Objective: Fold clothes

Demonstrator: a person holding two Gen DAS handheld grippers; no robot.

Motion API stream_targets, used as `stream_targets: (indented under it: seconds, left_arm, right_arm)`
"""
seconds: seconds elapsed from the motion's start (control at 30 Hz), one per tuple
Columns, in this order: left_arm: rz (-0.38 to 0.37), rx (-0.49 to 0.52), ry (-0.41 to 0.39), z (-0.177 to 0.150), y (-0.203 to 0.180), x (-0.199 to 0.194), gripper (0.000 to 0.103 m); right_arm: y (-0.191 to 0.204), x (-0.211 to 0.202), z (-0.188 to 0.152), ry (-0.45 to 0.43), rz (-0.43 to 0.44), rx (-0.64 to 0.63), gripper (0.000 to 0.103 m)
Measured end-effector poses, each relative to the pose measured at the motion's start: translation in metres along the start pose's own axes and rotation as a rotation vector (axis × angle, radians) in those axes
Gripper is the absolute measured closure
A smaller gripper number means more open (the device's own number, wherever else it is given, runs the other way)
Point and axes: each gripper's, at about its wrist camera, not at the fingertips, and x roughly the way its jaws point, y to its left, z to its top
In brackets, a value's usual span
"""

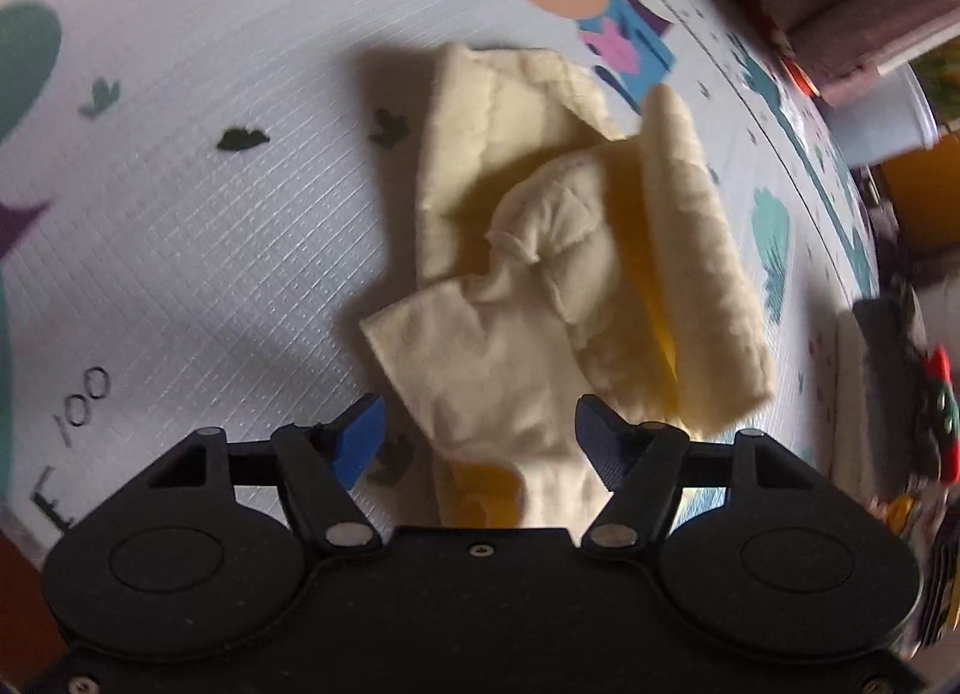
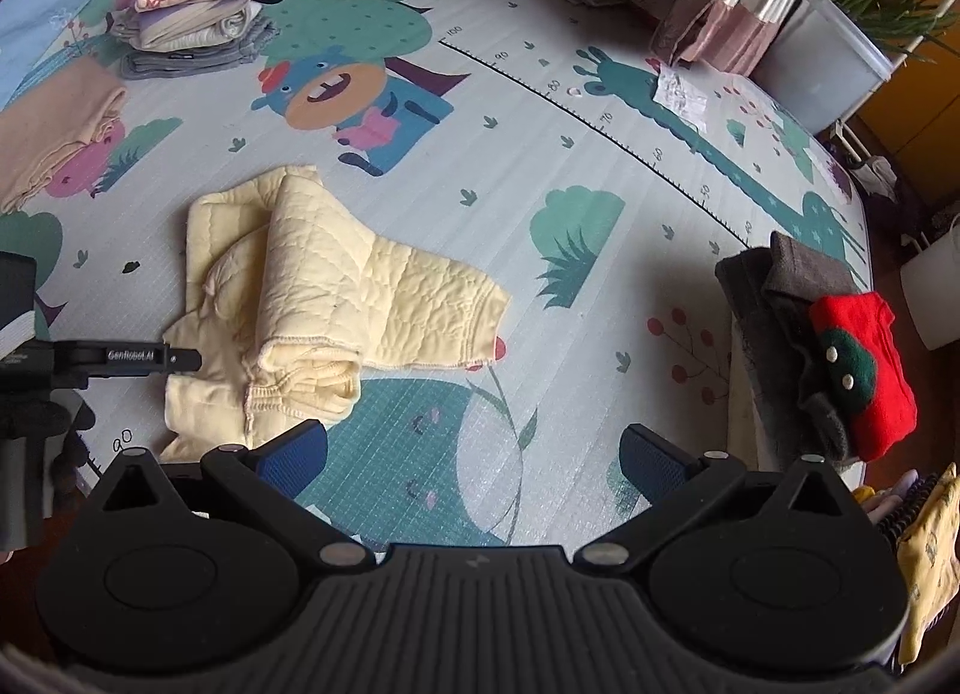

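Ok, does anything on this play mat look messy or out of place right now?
Yes. The pale yellow quilted garment lies bunched and crooked mid-mat, one flap curling up, unlike the neat folded clothes stack far behind it. Both claws are open, holding nothing.

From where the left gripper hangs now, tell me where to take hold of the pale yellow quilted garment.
Grip the flat lower corner of the pale yellow quilted garment, coming down from the left gripper's side. That flap lies thin on the play mat; the middle is bunched and rolled.
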Motion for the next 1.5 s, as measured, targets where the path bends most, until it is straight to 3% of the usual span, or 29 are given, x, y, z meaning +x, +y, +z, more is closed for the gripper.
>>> stream_targets:
  seconds: [0.03, 0.07, 0.1, 0.13, 0.4, 0.47, 0.5, 0.53, 0.57, 0.6, 0.67, 0.77, 0.83, 0.9, 0.93, 1.03, 1.23, 1.33, 1.4, 1.43, 1.5]
  left_arm:
    - [0.008, -0.006, 0.0, 0.001, 0.002, 0.003, 0.041]
    - [0.01, -0.006, 0.004, 0.001, 0.003, 0.007, 0.066]
    - [0.024, 0.006, 0.013, 0.001, 0.003, 0.011, 0.1]
    - [0.042, 0.028, 0.012, 0.0, 0.001, 0.011, 0.103]
    - [-0.203, 0.215, -0.138, 0.001, -0.06, -0.045, 0.103]
    - [-0.196, 0.21, -0.135, -0.001, -0.062, -0.05, 0.103]
    - [-0.171, 0.208, -0.128, -0.003, -0.06, -0.05, 0.097]
    - [-0.146, 0.205, -0.12, -0.005, -0.059, -0.05, 0.083]
    - [-0.105, 0.18, -0.112, -0.008, -0.053, -0.046, 0.035]
    - [-0.063, 0.156, -0.104, -0.012, -0.048, -0.042, 0.023]
    - [0.003, 0.124, -0.082, -0.019, -0.038, -0.034, 0.024]
    - [0.009, 0.151, -0.02, -0.027, -0.036, -0.019, 0.027]
    - [0.005, 0.176, 0.002, -0.031, -0.037, -0.012, 0.043]
    - [0.015, 0.204, 0.026, -0.032, -0.036, -0.006, 0.09]
    - [0.0, 0.213, 0.028, -0.032, -0.036, -0.004, 0.097]
    - [-0.048, 0.233, 0.004, -0.029, -0.041, -0.008, 0.1]
    - [-0.225, 0.312, -0.107, -0.016, -0.078, -0.048, 0.101]
    - [-0.284, 0.5, -0.169, -0.023, -0.111, -0.069, 0.101]
    - [-0.311, 0.702, -0.194, -0.041, -0.129, -0.078, 0.101]
    - [-0.321, 0.81, -0.208, -0.055, -0.137, -0.08, 0.101]
    - [-0.307, 1.128, -0.238, -0.094, -0.15, -0.081, 0.101]
  right_arm:
    - [-0.001, 0.002, -0.001, 0.005, -0.001, 0.001, 0.0]
    - [-0.002, 0.004, -0.001, 0.011, -0.003, 0.002, 0.0]
    - [-0.003, 0.006, -0.002, 0.017, -0.004, 0.002, 0.0]
    - [-0.003, 0.007, -0.002, 0.021, -0.006, 0.003, 0.0]
    - [-0.011, 0.013, -0.001, 0.026, -0.01, 0.031, 0.0]
    - [-0.012, 0.015, -0.003, 0.024, -0.028, 0.035, 0.0]
    - [-0.012, 0.017, -0.003, 0.027, -0.037, 0.034, 0.0]
    - [-0.012, 0.018, -0.004, 0.031, -0.044, 0.032, 0.0]
    - [-0.013, 0.019, -0.005, 0.031, -0.051, 0.031, 0.0]
    - [-0.013, 0.02, -0.005, 0.032, -0.058, 0.03, 0.0]
    - [-0.012, 0.021, -0.007, 0.035, -0.065, 0.026, 0.0]
    - [-0.01, 0.022, -0.007, 0.033, -0.067, 0.018, 0.0]
    - [-0.009, 0.025, -0.007, 0.034, -0.068, 0.012, 0.0]
    - [-0.006, 0.03, -0.007, 0.038, -0.067, 0.008, 0.0]
    - [-0.005, 0.034, -0.007, 0.041, -0.066, 0.004, 0.0]
    - [0.0, 0.047, -0.009, 0.049, -0.068, -0.006, 0.0]
    - [0.006, 0.065, -0.013, 0.091, -0.062, -0.019, 0.0]
    - [0.002, 0.07, -0.015, 0.097, -0.052, 0.023, 0.0]
    - [-0.006, 0.073, -0.018, 0.098, -0.033, 0.08, 0.0]
    - [-0.01, 0.076, -0.021, 0.097, -0.011, 0.116, 0.0]
    - [-0.018, 0.082, -0.027, 0.119, 0.023, 0.178, 0.0]
